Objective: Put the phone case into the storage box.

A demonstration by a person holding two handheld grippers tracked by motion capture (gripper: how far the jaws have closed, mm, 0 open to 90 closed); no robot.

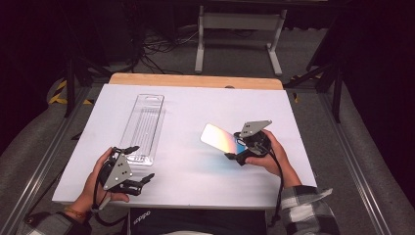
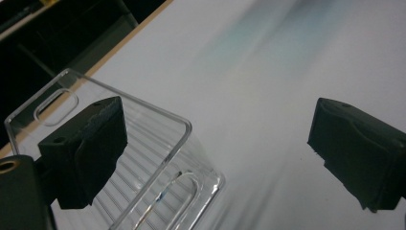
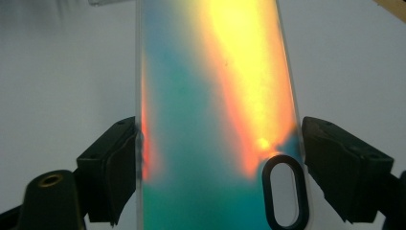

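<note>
Gripping an iridescent phone case by its long sides, the right gripper holds it tilted above the white table, right of centre. In the right gripper view the case glows yellow, orange & teal, w/ an oval camera cutout near the jaws; both jaws press its edges, so that claw is closed on it.

Left of centre, a clear plastic package tray lies flat, running near to far, hang-hole at the far end. The left gripper sits at the tray's near end w/ jaws wide apart. In the left gripper view one jaw overlaps the tray's corner; whether it touches can't be told, and nothing is between the jaws.

Progress, as a judgement: case & tray are well apart, so either unpacking is done or packing is barely begun. Left to do: bring case & tray together, or set the case down.
</note>
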